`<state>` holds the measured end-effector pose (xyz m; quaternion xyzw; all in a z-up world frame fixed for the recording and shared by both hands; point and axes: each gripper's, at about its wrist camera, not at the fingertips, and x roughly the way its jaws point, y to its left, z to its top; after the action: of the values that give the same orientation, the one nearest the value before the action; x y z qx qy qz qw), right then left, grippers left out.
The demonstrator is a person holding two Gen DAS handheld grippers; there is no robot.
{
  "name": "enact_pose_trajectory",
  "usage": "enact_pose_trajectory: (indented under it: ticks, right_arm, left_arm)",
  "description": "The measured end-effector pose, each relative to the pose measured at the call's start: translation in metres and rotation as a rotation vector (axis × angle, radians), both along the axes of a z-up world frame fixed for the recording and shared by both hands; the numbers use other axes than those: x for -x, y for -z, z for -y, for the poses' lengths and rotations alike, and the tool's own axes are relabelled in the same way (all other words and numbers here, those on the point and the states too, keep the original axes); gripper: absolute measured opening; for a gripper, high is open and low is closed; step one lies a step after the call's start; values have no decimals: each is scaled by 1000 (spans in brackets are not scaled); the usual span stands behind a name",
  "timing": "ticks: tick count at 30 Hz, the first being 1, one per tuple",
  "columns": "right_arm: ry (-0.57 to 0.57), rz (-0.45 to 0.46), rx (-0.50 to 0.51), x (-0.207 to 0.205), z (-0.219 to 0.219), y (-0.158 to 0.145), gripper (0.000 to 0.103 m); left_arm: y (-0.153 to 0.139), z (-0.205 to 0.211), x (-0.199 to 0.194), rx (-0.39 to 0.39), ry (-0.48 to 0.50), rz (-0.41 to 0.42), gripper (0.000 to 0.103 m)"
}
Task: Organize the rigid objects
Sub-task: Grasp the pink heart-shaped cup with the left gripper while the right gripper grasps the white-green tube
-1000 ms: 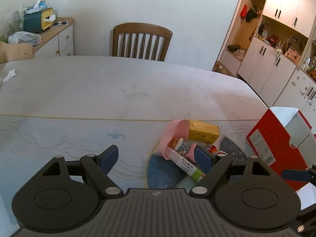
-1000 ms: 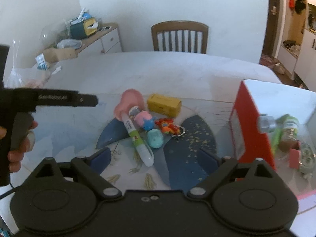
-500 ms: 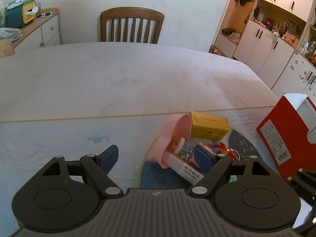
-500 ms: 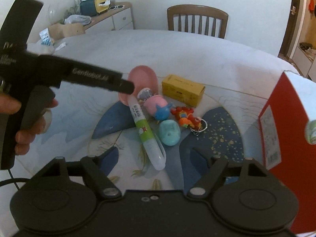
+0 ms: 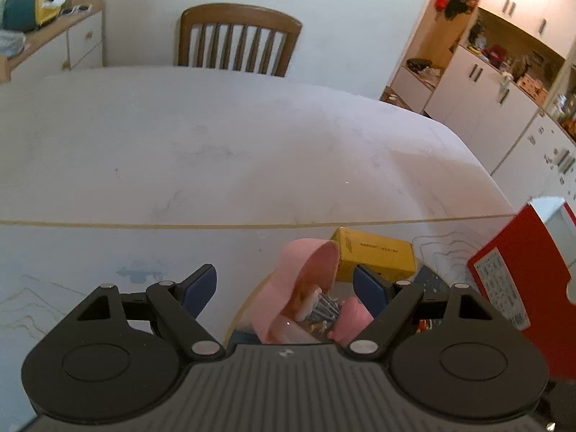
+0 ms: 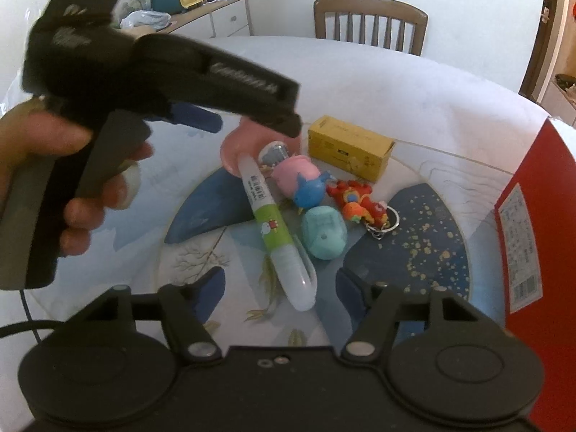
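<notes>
Left wrist view: left gripper (image 5: 284,280) spread wide, straddling pink cup (image 5: 306,280) lying on its side at plate's (image 6: 450,244) far-left edge, screws spilling from its mouth. You lower, square pads across cup wall, close gently. Right gripper (image 6: 279,288) also spread, empty, hovering near white tube (image 6: 277,230); keep it clear.

A pale marble-look table (image 6: 414,93) carries a round blue-patterned mat (image 6: 432,237); a red box (image 6: 532,216) stands just right of the mat.

Glossy plastic tube (image 6: 279,230), wooden chair (image 5: 239,39)
</notes>
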<state>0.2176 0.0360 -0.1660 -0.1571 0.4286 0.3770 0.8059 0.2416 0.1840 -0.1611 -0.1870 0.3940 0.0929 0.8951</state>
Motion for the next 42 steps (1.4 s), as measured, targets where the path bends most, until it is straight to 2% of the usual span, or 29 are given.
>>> enact_pose_trajectory:
  ticks: [5, 9, 11, 20, 27, 35, 42]
  right_arm:
    - [-14, -12, 2, 1, -3, 3, 57]
    - [-34, -11, 10, 1, -9, 5, 50]
    - [-44, -8, 11, 1, -12, 6, 50]
    - [-77, 19, 26, -2, -30, 7, 43]
    - [-87, 53, 53, -2, -36, 9, 22]
    - [-98, 32, 57, 3, -27, 6, 21]
    - [-85, -26, 34, 13, 4, -2, 21]
  left_arm:
    - [5, -3, -6, 46, -16, -3, 70]
    - [9, -4, -8, 73, -12, -8, 64]
    - [11, -6, -9, 88, -14, -6, 58]
    - [15, -5, -16, 98, 8, -25, 51]
    - [16, -3, -18, 85, 12, -32, 33]
    - [14, -6, -8, 110, 8, -29, 23]
    - [14, -8, 8, 103, -5, -26, 21]
